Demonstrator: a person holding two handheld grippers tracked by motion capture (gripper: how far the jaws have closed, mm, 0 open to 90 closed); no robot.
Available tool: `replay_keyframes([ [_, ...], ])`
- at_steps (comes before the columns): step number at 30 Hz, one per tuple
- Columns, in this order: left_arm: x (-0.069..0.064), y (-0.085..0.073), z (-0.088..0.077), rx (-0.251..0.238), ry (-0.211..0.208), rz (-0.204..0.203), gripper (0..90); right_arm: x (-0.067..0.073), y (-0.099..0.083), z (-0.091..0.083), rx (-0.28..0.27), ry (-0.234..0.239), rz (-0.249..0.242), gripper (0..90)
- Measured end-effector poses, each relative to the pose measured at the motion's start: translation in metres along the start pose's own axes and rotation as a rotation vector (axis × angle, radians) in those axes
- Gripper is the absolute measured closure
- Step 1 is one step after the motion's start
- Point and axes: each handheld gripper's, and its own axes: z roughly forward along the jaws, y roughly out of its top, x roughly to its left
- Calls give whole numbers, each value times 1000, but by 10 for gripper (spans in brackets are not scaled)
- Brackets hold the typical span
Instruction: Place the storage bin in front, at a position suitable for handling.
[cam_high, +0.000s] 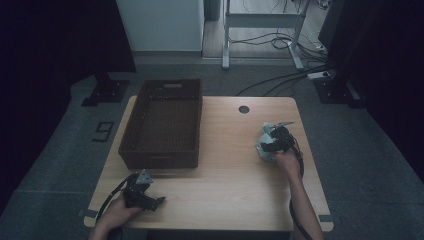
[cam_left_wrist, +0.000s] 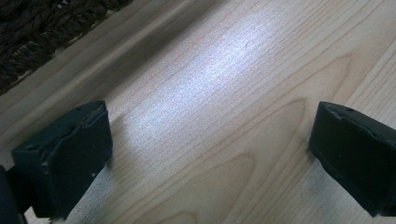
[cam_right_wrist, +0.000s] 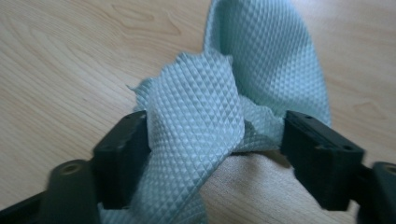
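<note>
A pale blue-green cloth (cam_high: 264, 133) with a diamond weave lies bunched on the right side of the wooden table (cam_high: 225, 185). My right gripper (cam_high: 272, 144) is down over it. In the right gripper view a raised fold of the cloth (cam_right_wrist: 205, 107) stands between the jaws of this gripper (cam_right_wrist: 212, 133), which are wide apart; the fold touches the left jaw and its edge reaches the right one. My left gripper (cam_high: 156, 202) rests near the table's front left edge. Its jaws (cam_left_wrist: 210, 140) stand wide open over bare wood, with nothing between them.
A dark woven basket (cam_high: 160, 156) stands on the table's left half, just beyond the left gripper, and its rim (cam_left_wrist: 28, 42) shows at the top left of the left gripper view. A round cable hole (cam_high: 244, 109) sits near the far edge.
</note>
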Motion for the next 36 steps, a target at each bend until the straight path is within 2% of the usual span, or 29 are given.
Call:
replay_keyframes([
  [1,0,0,0,0,0,0,0,0,0,0,0,0,0,252],
  [3,0,0,0,0,0,0,0,-2,-3,5,6,6,6,313],
  [4,0,0,0,1,-2,0,0,-3,-5,7,16,23,8,414],
  [6,0,0,0,1,-1,0,0,-4,-5,8,23,36,12,444],
  [8,0,0,0,1,-2,0,0,-1,-5,7,36,53,19,580],
  [9,0,0,0,1,-2,0,0,-1,-5,7,36,53,19,580],
  [13,0,0,0,1,-1,0,0,2,-4,5,43,47,2,675],
  [20,0,0,0,0,-1,0,0,2,2,-11,7,33,-10,706],
  [26,0,0,0,1,0,-1,0,4,12,-36,-31,42,-22,712],
  [28,0,0,0,2,0,-1,0,7,18,-51,-61,47,-36,710],
  [30,0,0,0,2,0,-1,0,8,19,-54,-67,46,-39,710],
  [36,0,0,0,2,1,-4,0,16,29,-79,-104,54,-72,709],
])
